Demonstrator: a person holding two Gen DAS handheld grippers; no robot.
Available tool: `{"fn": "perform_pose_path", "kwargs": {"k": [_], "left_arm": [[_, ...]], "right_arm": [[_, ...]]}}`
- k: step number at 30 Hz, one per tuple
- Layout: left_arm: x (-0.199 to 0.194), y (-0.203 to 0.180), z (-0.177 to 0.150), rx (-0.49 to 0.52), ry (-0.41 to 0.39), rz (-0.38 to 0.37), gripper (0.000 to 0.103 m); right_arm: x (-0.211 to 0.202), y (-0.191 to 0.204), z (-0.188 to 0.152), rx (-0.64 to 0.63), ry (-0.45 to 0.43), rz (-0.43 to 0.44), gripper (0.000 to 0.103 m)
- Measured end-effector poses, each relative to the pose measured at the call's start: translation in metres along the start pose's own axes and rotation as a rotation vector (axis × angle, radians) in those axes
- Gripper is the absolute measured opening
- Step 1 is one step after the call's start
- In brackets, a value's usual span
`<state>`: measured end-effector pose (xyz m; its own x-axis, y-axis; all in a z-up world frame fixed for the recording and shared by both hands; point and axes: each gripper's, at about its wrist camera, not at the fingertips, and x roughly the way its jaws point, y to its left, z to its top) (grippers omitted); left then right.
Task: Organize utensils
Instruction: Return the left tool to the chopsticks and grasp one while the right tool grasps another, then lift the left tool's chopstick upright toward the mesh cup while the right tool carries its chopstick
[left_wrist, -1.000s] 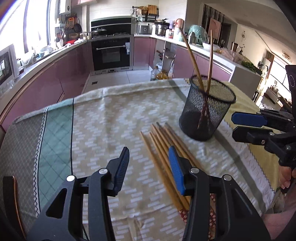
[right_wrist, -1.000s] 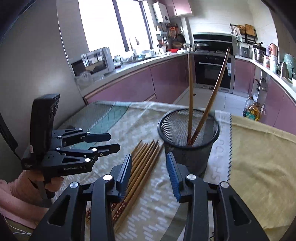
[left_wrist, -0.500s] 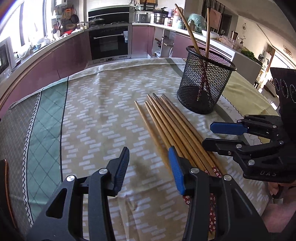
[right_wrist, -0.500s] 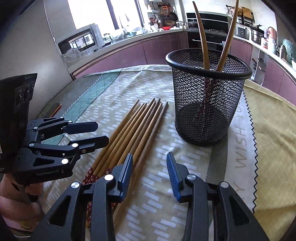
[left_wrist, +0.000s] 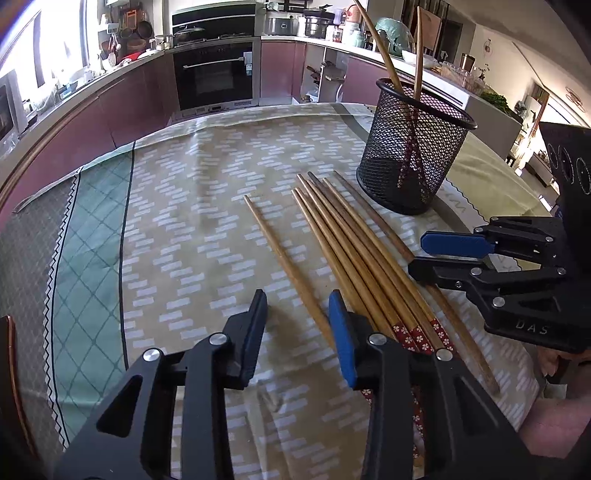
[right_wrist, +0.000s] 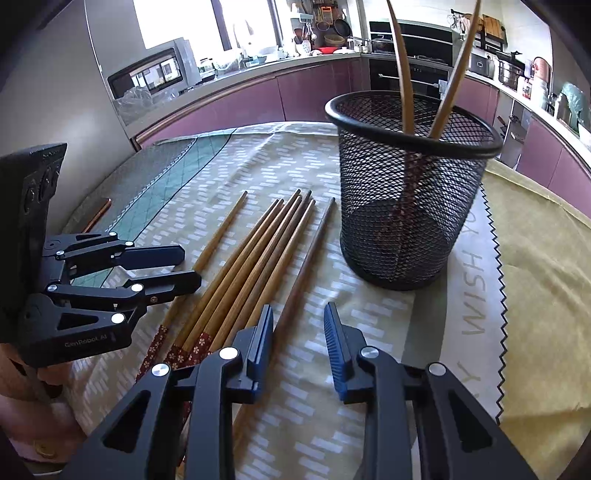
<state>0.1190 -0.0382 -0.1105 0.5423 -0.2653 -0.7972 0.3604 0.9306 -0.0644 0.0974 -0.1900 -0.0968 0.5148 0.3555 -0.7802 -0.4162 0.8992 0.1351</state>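
Observation:
Several wooden chopsticks (left_wrist: 354, 251) lie side by side on the tablecloth, also in the right wrist view (right_wrist: 255, 251). One chopstick (left_wrist: 284, 258) lies apart on their left; its thick end runs between my left gripper's (left_wrist: 298, 321) open fingers. Another chopstick (right_wrist: 306, 258) lies apart on the right, between my right gripper's (right_wrist: 298, 332) open fingers. A black mesh cup (left_wrist: 413, 151) stands upright beyond them with two chopsticks (right_wrist: 402, 74) leaning inside. The right gripper shows in the left wrist view (left_wrist: 424, 254), the left gripper in the right wrist view (right_wrist: 190, 267).
A patterned tablecloth (left_wrist: 207, 206) covers the table, with a green panel (left_wrist: 88, 236) at the left and a yellow cloth (right_wrist: 546, 266) on the right. Purple kitchen cabinets (left_wrist: 122, 107) and an oven (left_wrist: 214, 77) stand behind.
Both grippers have come down and closer to the loose chopsticks. One chopstick on each side now lies apart from the bundle. Both stay open.

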Motion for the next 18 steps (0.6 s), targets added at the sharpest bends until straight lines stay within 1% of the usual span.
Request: {"fn": "perform_pose_path", "kwargs": {"k": [3,5,7,9,10,15,18], "left_arm": [[0.002,0.0,0.004,-0.001,-0.002,0.0,0.034],[0.004,0.001,0.006,-0.013,-0.005,0.003,0.033],[0.005,0.0,0.008,-0.017,-0.008,0.018,0.028],[0.006,0.0,0.009,-0.028,-0.01,0.021,0.017],[0.006,0.0,0.009,-0.034,-0.012,0.02,0.016],[0.005,0.003,0.007,-0.076,-0.024,0.018,0.008],[0.002,0.005,0.003,-0.096,-0.035,0.005,0.008]], "right_arm": [[0.004,0.003,0.005,-0.002,-0.002,-0.011,0.027],[0.007,0.003,0.006,0.002,-0.007,-0.02,0.024],[0.007,0.003,0.007,0.008,-0.01,-0.021,0.019],[0.007,0.0,0.007,0.032,-0.01,0.009,0.013],[0.007,0.0,0.007,0.038,-0.011,0.014,0.01],[0.004,-0.006,0.004,0.076,-0.024,0.028,0.007],[-0.005,-0.008,0.003,0.086,-0.051,0.04,0.006]]}}
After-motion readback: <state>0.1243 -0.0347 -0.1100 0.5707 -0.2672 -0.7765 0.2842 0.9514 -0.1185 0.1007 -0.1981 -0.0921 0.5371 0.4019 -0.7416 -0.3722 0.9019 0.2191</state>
